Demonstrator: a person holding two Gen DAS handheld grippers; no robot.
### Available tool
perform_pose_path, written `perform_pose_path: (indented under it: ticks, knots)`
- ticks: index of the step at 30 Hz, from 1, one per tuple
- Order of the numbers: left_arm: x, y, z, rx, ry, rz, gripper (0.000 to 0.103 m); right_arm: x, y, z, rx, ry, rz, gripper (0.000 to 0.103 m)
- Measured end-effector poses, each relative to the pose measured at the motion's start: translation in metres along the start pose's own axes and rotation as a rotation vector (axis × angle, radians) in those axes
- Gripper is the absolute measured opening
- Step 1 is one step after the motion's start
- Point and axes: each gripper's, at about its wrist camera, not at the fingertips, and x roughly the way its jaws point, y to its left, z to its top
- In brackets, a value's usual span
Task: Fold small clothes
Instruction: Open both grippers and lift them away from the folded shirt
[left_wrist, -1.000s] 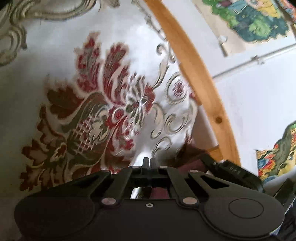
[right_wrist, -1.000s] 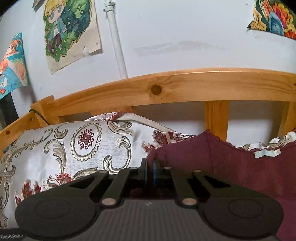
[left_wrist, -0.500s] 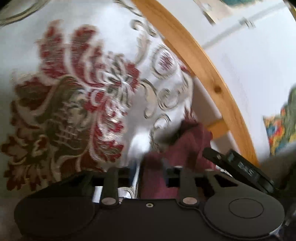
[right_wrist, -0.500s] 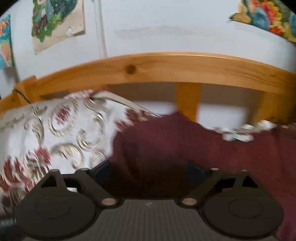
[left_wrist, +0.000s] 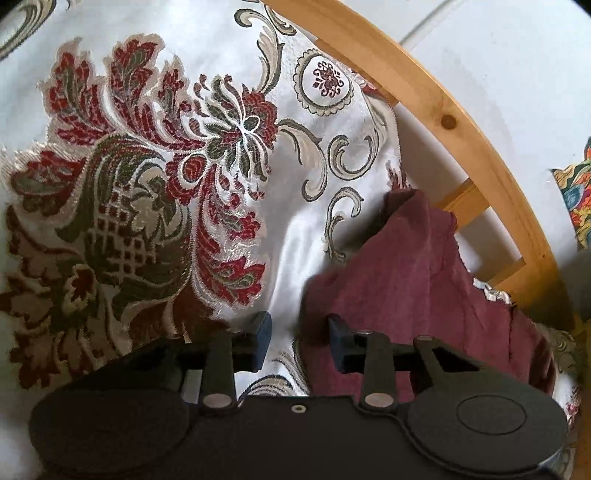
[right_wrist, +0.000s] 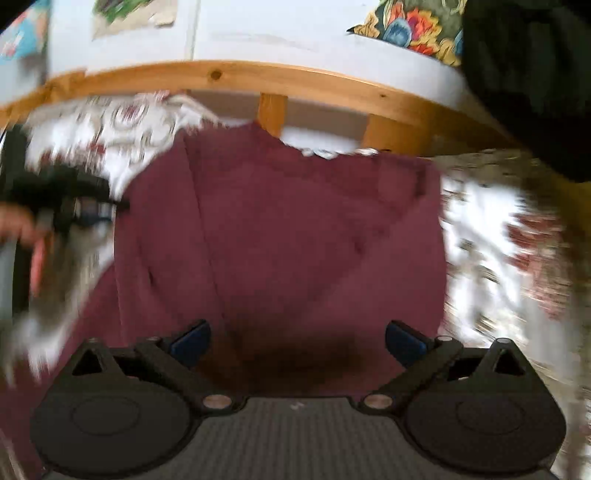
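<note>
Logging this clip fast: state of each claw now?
Left claw: open, holding nothing.
Right claw: open wide above the maroon garment, holding nothing.

Support surface: white brocade cover (left_wrist: 258, 48) with red floral pattern, bounded by a wooden rail (left_wrist: 424, 96). A maroon garment (right_wrist: 280, 229) lies directly on it, upper edge near the rail.

One maroon garment (right_wrist: 280, 229), two claws, one floral bedcover (left_wrist: 147, 166), perhaps three wall pictures
</note>
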Motion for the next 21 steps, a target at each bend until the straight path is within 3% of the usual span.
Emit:
perform_pose_path:
  ticks: [2, 4, 6, 9, 13, 17, 21]
  knots:
    - [-0.009, -0.002, 0.000, 0.005, 0.016, 0.022, 0.043, -0.018, -0.002, -0.020, -0.052, 0.011, -0.032, 0.103]
    - [-0.015, -0.009, -0.001, 0.028, 0.027, 0.055, 0.067, -0.035, -0.004, -0.038, -0.084, 0.007, -0.058, 0.103]
    - [-0.022, -0.019, -0.005, 0.082, 0.020, 0.106, 0.082, -0.044, -0.006, -0.051, -0.087, -0.001, -0.064, 0.103]
    - [-0.036, -0.032, -0.016, 0.170, 0.007, 0.114, 0.086, -0.047, -0.010, -0.069, -0.033, 0.008, -0.056, 0.103]
    - [-0.065, -0.046, -0.036, 0.295, 0.013, 0.087, 0.094, -0.034, -0.020, -0.080, 0.048, 0.107, -0.006, 0.103]
    - [-0.105, -0.058, -0.057, 0.431, 0.002, 0.019, 0.101, -0.038, -0.031, -0.084, 0.071, 0.104, 0.006, 0.103]
    - [-0.139, -0.060, -0.078, 0.477, 0.007, -0.042, 0.102, -0.047, -0.042, -0.087, 0.113, 0.095, 0.013, 0.103]
